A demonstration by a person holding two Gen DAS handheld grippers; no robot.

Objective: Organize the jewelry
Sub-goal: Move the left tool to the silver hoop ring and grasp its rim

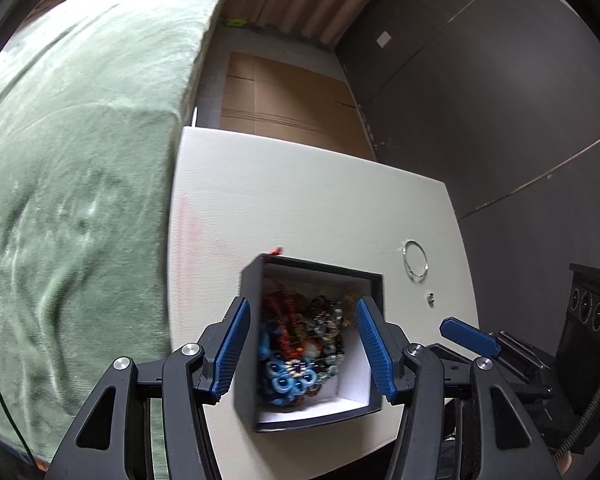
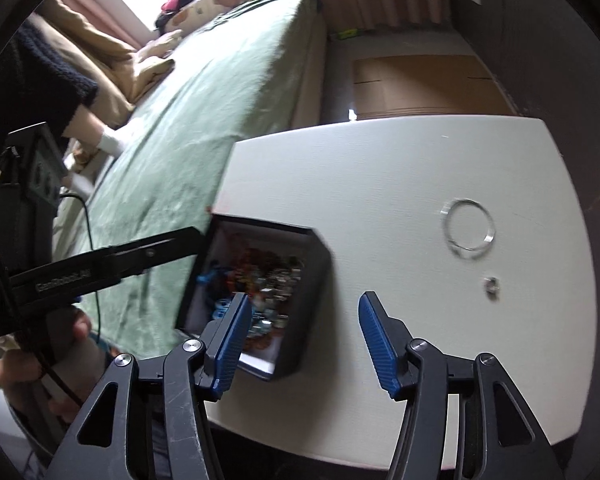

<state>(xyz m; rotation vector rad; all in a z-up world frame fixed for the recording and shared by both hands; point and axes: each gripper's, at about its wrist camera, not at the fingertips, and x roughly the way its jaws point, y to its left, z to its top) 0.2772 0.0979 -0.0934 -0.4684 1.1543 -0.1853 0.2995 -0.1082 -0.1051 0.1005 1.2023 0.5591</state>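
A: Jewelry (image 1: 304,344) is heaped in the black box (image 1: 249,344) on the white desk (image 1: 300,200): a tangle of blue, red and dark beads. It seems to be gathered there so the pieces stay in 1 place.

B: And the rest?

A: A silver bangle (image 2: 467,234) and a small ring (image 2: 491,285) lie loose on the desk, right of the box and well apart from it. I'd judge they are not yet put away.

B: Where are the tools?

A: The left tool (image 1: 304,350) is released, its 2 blue pads straddling the box and gripping nothing. The right tool (image 2: 300,340) is also spread wide and empty, near the box's right wall, with the bangle beyond it. A green bed (image 1: 80,160) lies left of the box.
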